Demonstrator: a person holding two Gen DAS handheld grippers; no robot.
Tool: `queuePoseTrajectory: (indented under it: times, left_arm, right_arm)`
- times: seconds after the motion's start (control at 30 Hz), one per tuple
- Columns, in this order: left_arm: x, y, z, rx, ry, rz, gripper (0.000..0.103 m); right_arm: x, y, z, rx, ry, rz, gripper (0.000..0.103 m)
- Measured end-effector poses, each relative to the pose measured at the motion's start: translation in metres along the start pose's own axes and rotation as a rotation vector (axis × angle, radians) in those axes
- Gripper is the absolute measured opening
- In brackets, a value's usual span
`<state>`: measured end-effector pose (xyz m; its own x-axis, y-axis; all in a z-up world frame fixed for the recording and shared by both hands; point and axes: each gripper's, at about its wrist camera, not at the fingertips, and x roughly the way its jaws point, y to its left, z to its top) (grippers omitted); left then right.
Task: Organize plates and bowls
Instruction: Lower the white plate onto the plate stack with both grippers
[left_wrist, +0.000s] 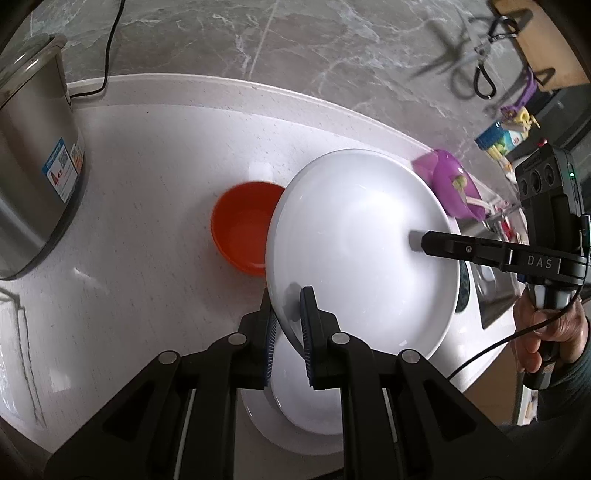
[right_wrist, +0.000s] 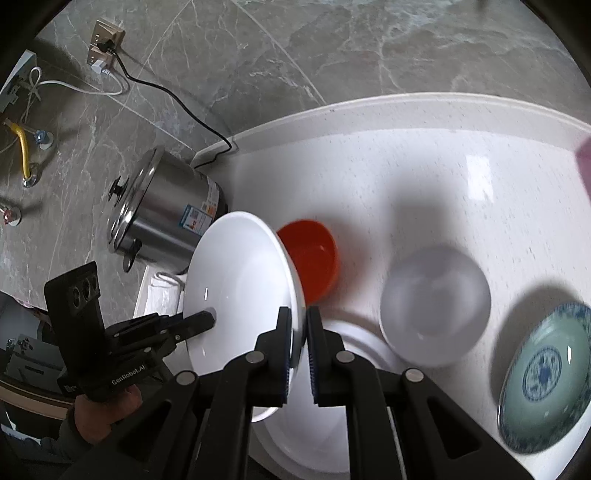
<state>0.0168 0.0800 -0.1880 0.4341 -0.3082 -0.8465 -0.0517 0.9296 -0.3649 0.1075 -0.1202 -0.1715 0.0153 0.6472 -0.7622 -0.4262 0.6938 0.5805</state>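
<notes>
Both grippers pinch the white plate (left_wrist: 354, 236) by opposite rims, left gripper (left_wrist: 288, 325) and right gripper (right_wrist: 299, 332); it hangs tilted above the stacked plates (right_wrist: 354, 343) at the counter's (left_wrist: 147, 155) near edge. Lowering looks next; orange bowl (left_wrist: 243, 229) sits just beyond.

Bright even light, glare on white plate (left_wrist: 354, 236), soft shadows, blurred fisheye edges, dark corners

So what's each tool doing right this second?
Left tool: closed on the rim of the white plate.
Right tool: closed on the same plate's opposite rim.
</notes>
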Motion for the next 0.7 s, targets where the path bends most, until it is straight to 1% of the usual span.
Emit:
queuePoseTrajectory:
  times: [0.2, 0.33, 0.53, 0.7]
  left_arm:
    - [0.009, -0.010, -0.027, 0.009, 0.049, -0.026, 0.011]
    - [0.020, -0.018, -0.048, 0.021, 0.096, -0.035, 0.011]
    - [0.043, -0.023, -0.072, 0.047, 0.157, -0.022, 0.011]
    - [0.063, -0.025, -0.087, 0.075, 0.189, -0.013, 0.011]
  right_arm:
    - [-0.006, -0.011, -0.027, 0.029, 0.007, -0.003, 0.010]
    - [-0.007, -0.021, -0.046, 0.055, 0.014, -0.005, 0.010]
    - [0.007, -0.034, -0.079, 0.072, 0.059, -0.049, 0.010]
    - [0.021, -0.051, -0.098, 0.112, 0.086, -0.058, 0.010]
